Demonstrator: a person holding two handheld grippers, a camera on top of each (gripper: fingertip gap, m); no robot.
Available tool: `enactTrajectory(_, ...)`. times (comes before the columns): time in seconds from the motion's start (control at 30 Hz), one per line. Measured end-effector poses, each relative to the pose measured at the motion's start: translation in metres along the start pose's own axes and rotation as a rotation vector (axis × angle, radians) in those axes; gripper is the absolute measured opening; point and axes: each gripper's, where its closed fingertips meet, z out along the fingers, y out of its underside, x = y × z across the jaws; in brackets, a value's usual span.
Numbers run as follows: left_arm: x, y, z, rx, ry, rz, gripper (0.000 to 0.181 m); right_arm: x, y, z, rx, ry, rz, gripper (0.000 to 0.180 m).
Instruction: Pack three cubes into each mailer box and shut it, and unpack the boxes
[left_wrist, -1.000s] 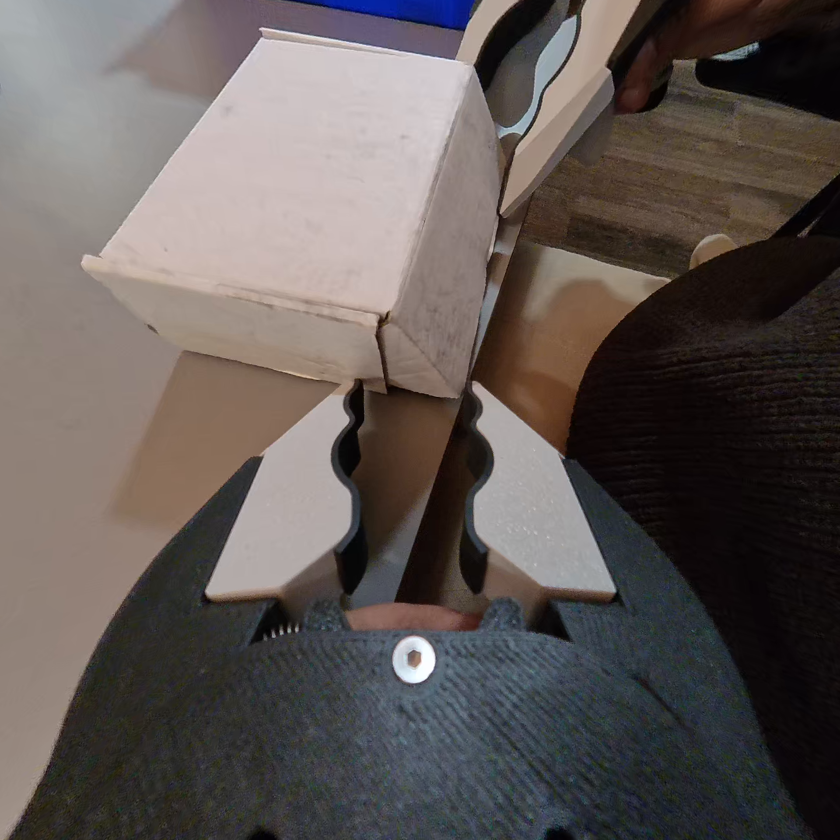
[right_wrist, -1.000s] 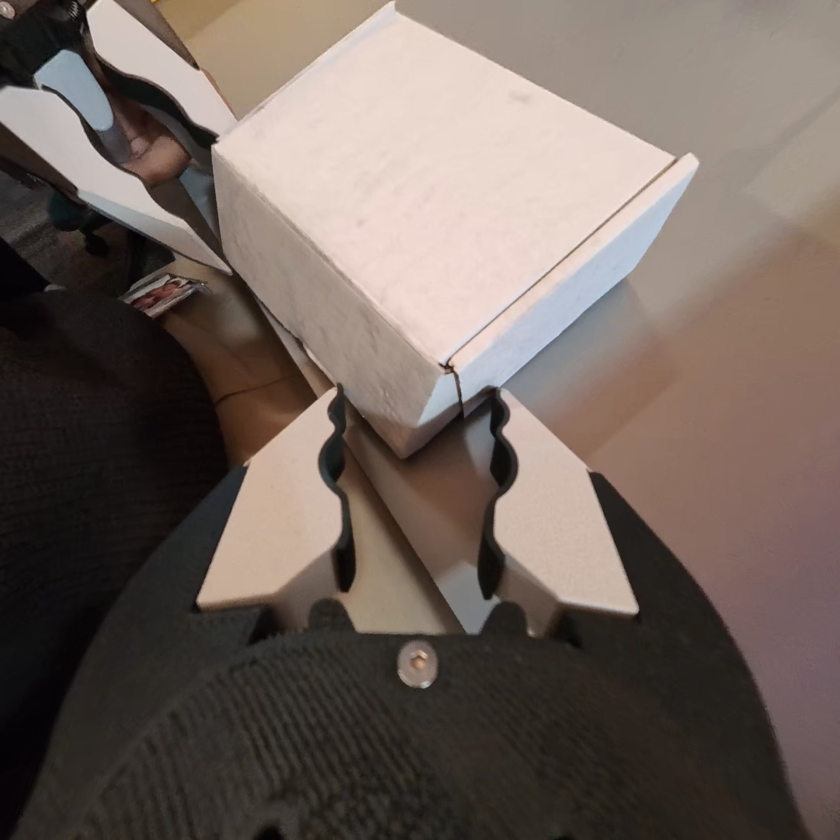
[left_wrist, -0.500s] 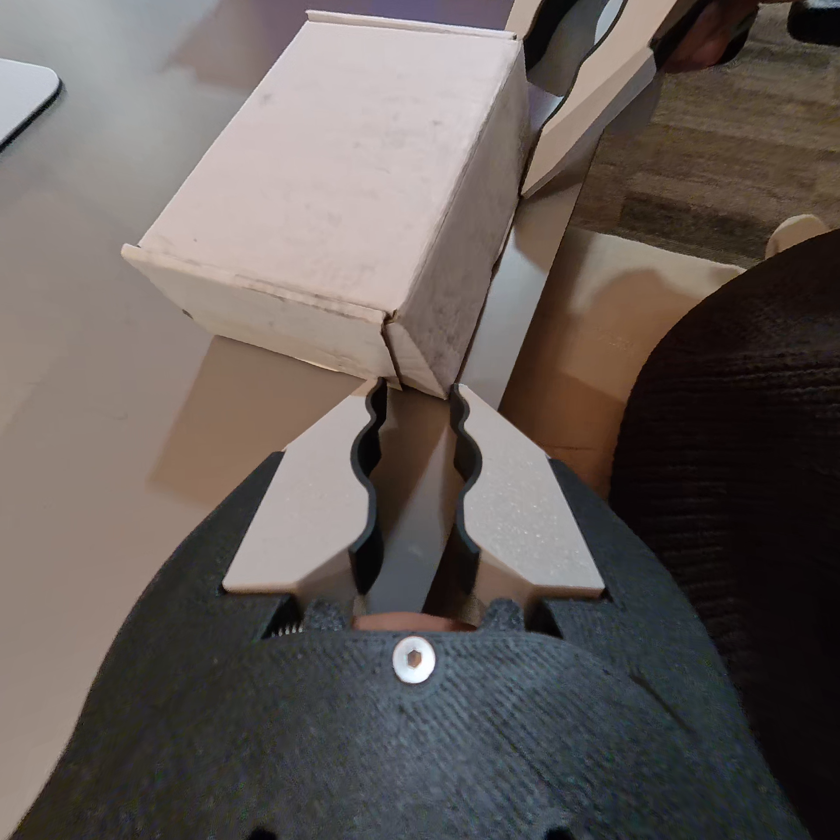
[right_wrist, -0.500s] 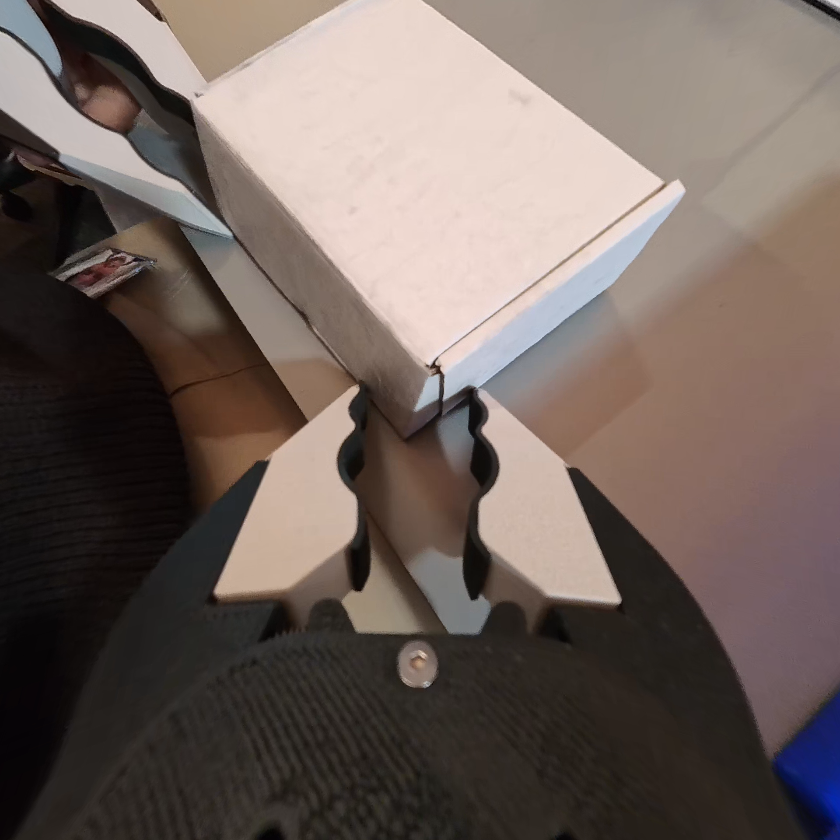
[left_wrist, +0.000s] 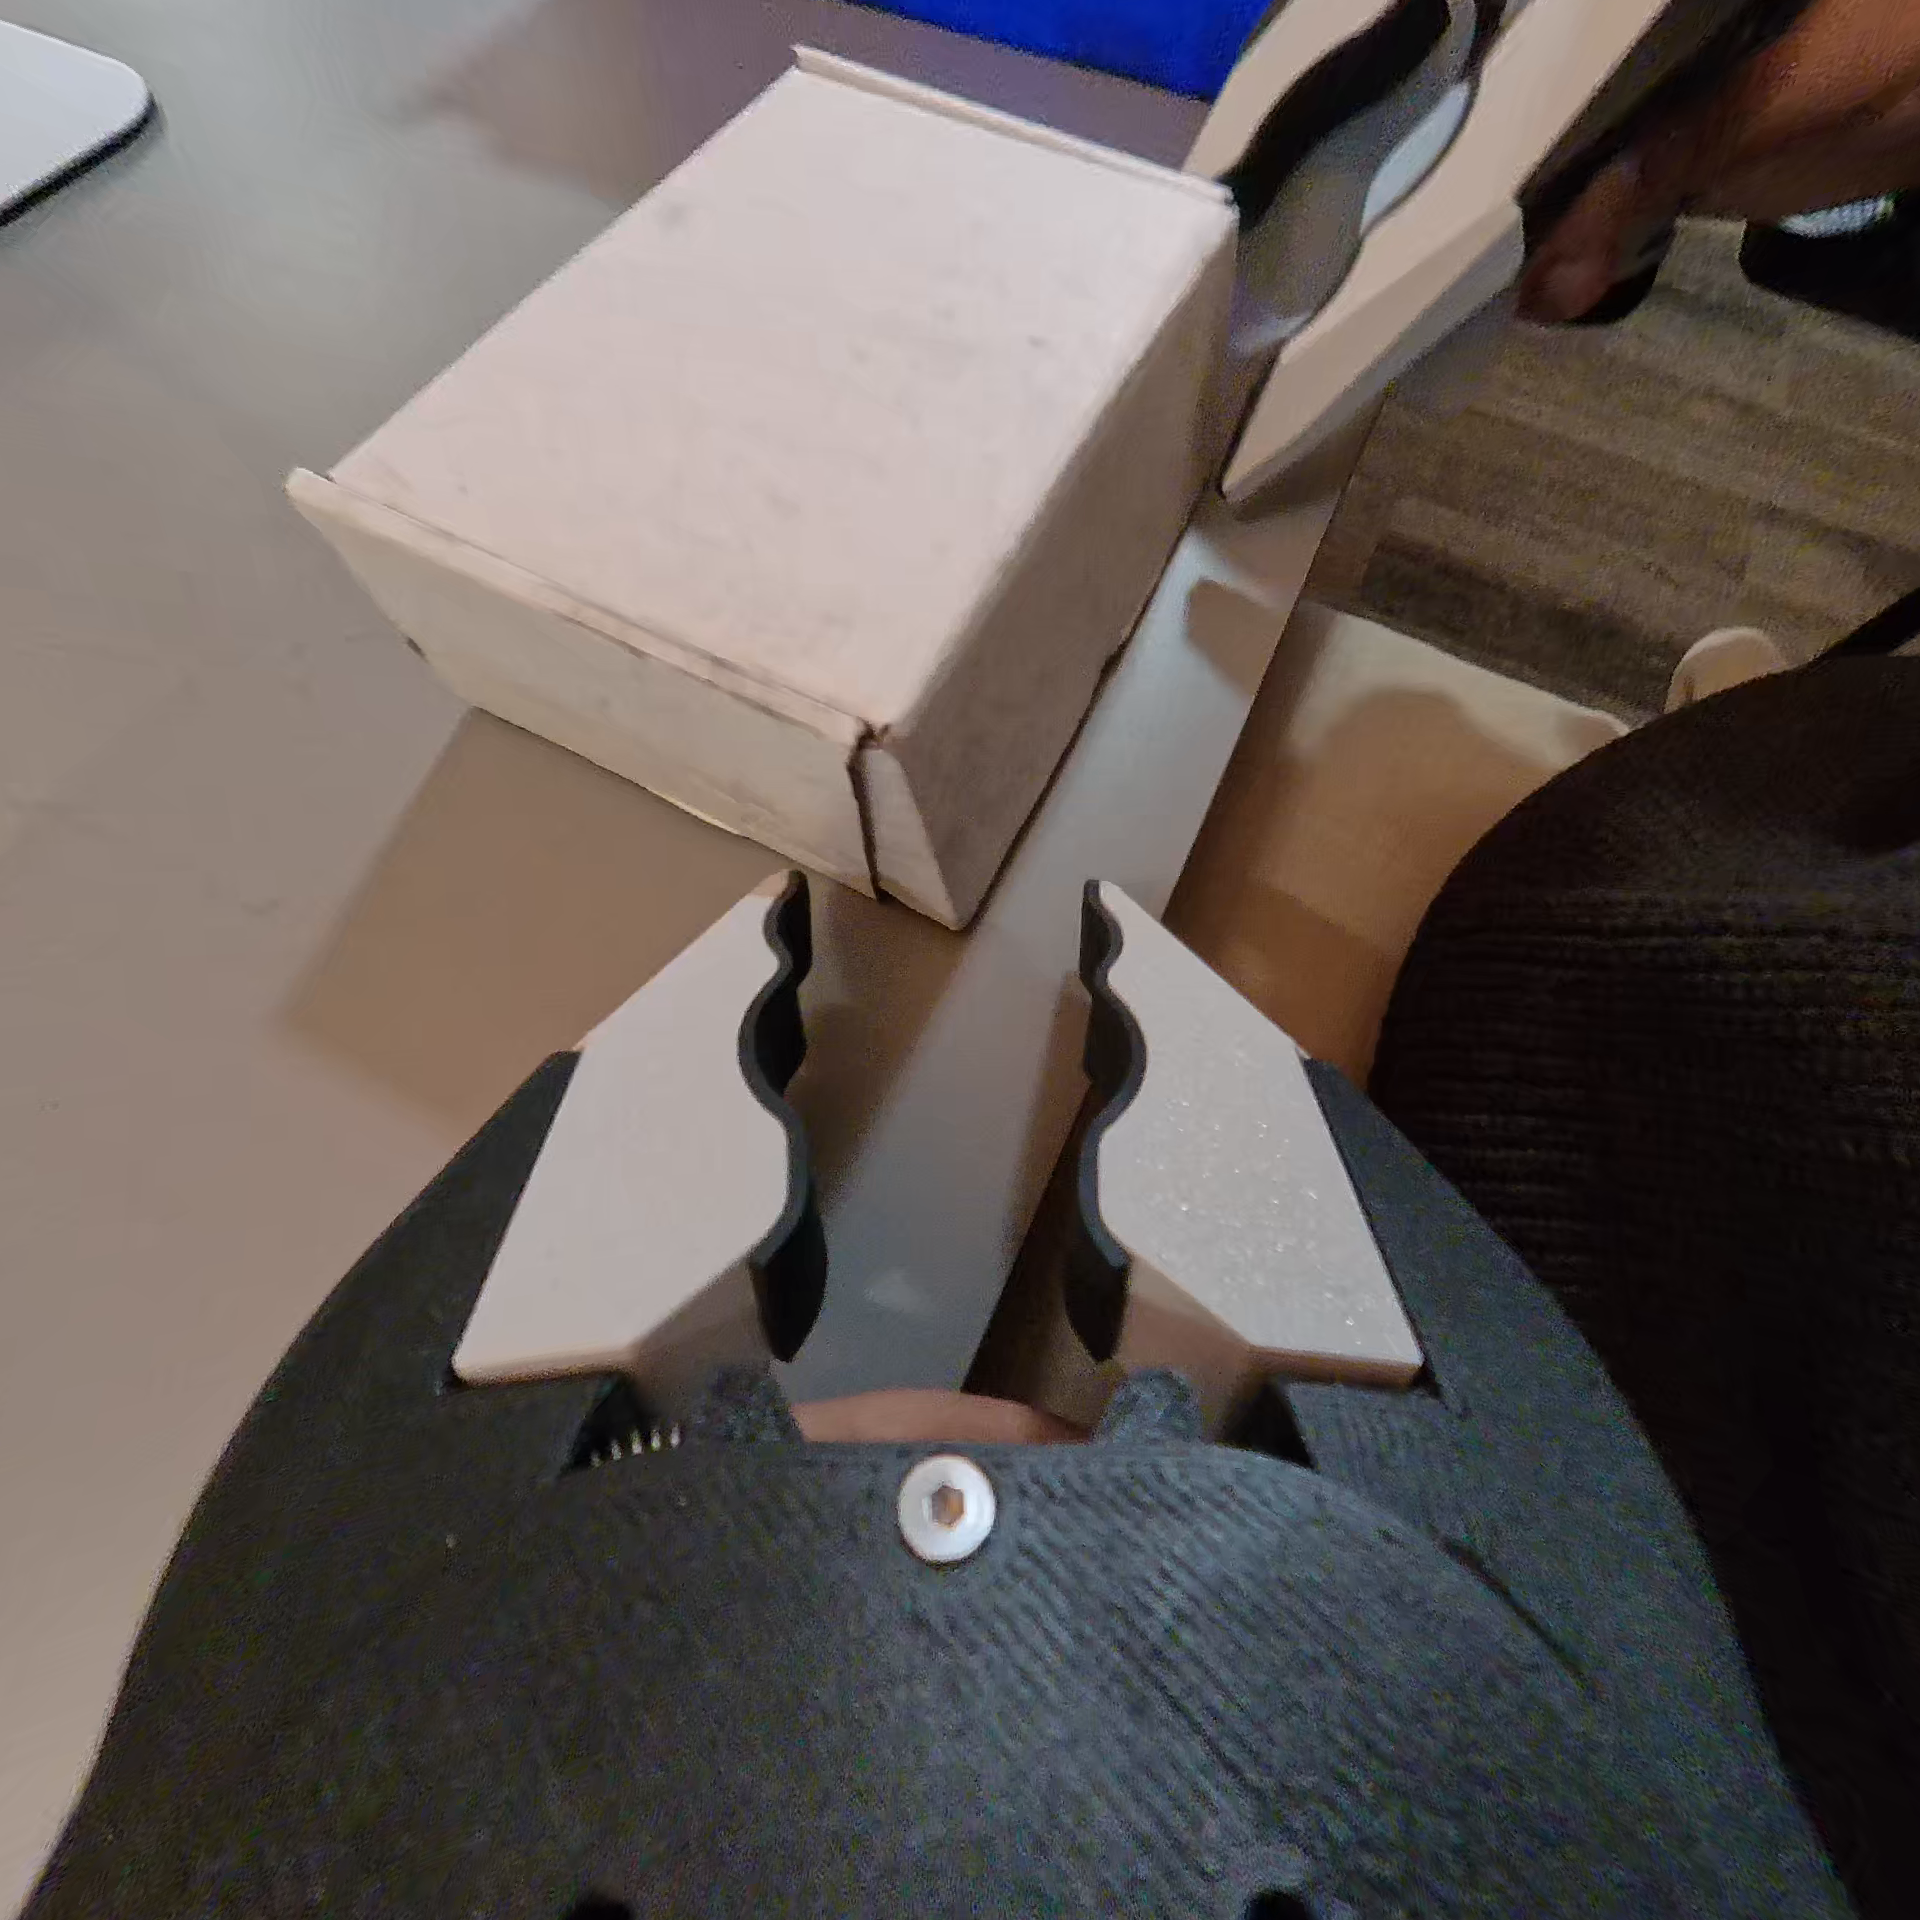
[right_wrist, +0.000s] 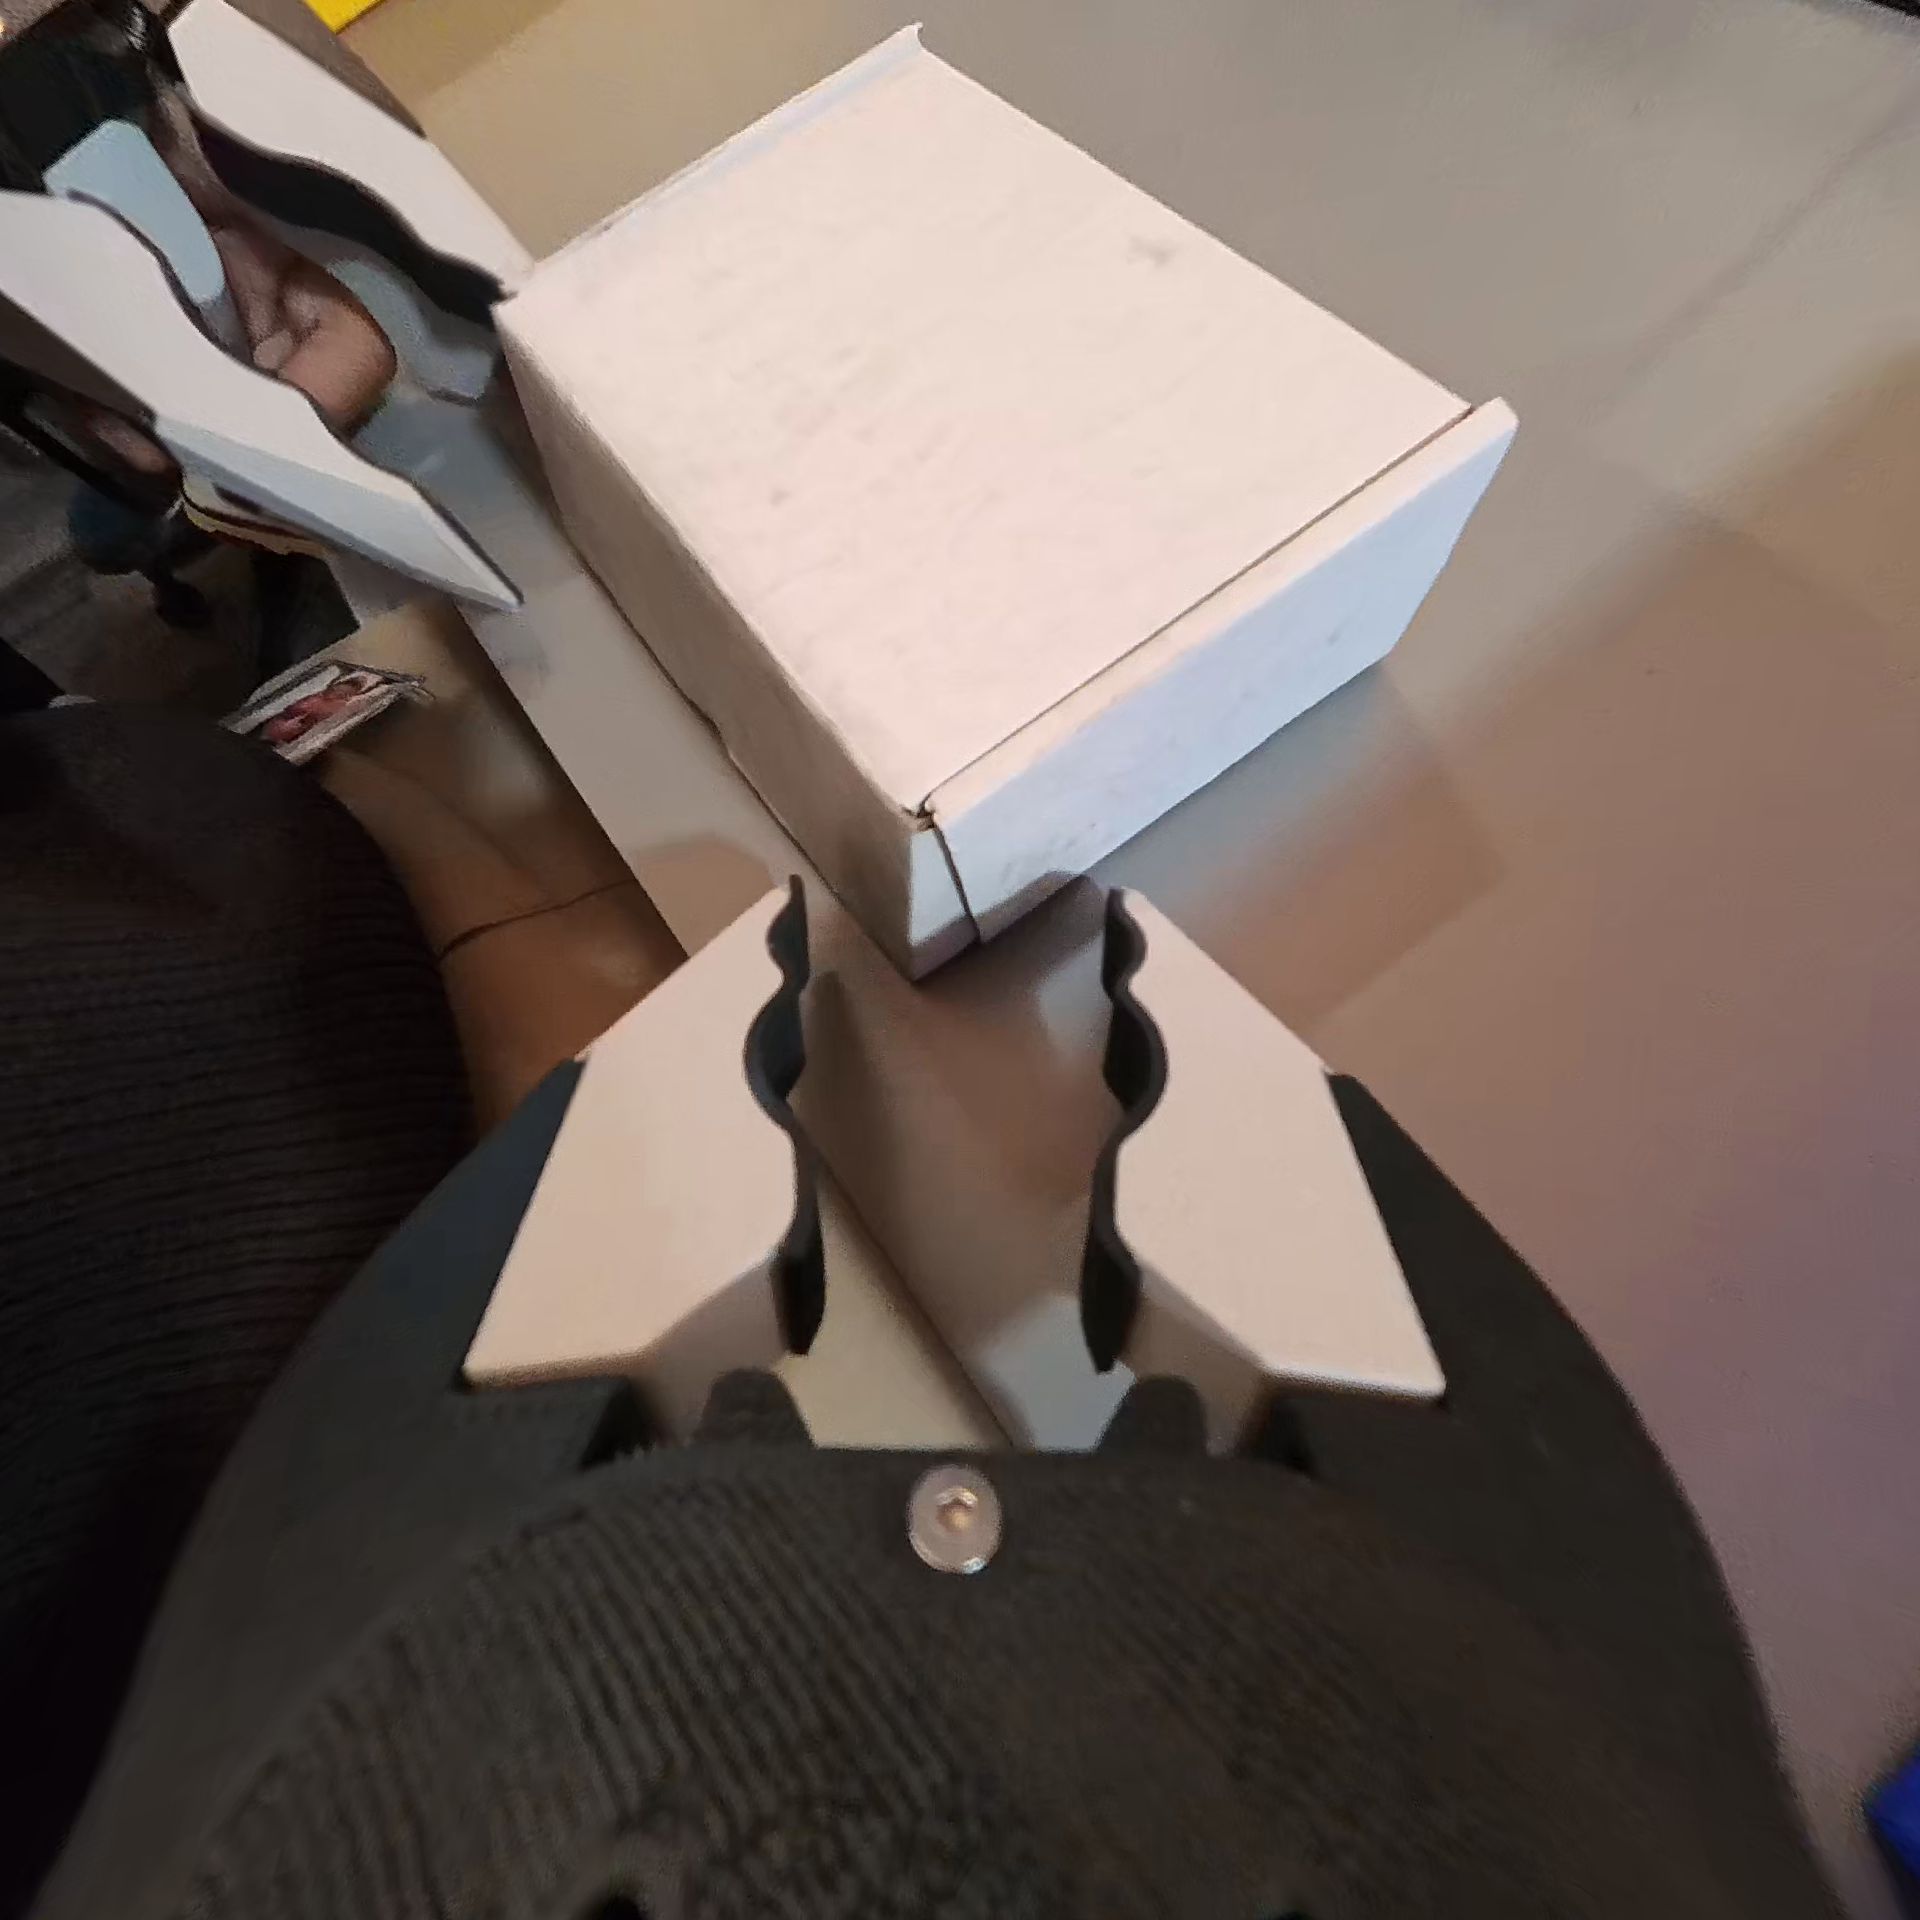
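Left tongs (left_wrist: 940, 914) stood spread apart with nothing between the wavy black pads (left_wrist: 781, 1122), over the near rim of the bench (left_wrist: 187, 831). Just ahead of their tips, apart from them, sat a closed white mailer box (left_wrist: 790, 416) on the bench, one lower corner pointing toward the gap. Right of those tongs, a dark knit sleeve (left_wrist: 1662, 1143). Beyond the box's far right corner, the right tongs (left_wrist: 1257, 343) seen from the far side, gripped by a hand (left_wrist: 1704, 156), their tips close beside the box's end; contact could not be told. Farther off: a strip of blue (left_wrist: 1049, 26) past the box and a white rounded object (left_wrist: 52, 114) at the far left. From the right tongs (right_wrist: 951, 925), likewise spread wide and empty, the same mailer box (right_wrist: 966, 416) lay just ahead, lid down, front flap to the right, its near corner at the gap between the tips. Left of it, farther on, the left tongs (right_wrist: 504, 447) close by the box's far end.
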Motion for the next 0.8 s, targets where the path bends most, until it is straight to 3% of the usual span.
enactTrajectory(0.03, -0.002, -0.003, 0.0, 0.016, -0.003, -0.016, 0.053, -0.001, 0.0, 0.0, 0.002, -0.008, 0.0, 0.057)
enactTrajectory(0.23, -0.007, -0.002, 0.01, -0.015, -0.001, -0.034, 0.063, -0.006, -0.004, 0.002, 0.021, -0.027, -0.012, 0.058)
enactTrajectory(0.4, -0.007, -0.004, 0.014, -0.031, 0.047, -0.084, 0.046, -0.001, -0.003, -0.001, 0.025, -0.009, -0.008, 0.056)
enactTrajectory(0.47, -0.004, -0.004, 0.013, -0.03, 0.068, -0.073, 0.044, 0.003, -0.002, -0.001, 0.023, 0.01, -0.008, 0.047)
enactTrajectory(0.8, -0.001, -0.001, 0.012, -0.04, 0.032, 0.026, 0.039, -0.001, 0.002, -0.004, 0.014, 0.006, -0.065, 0.04)
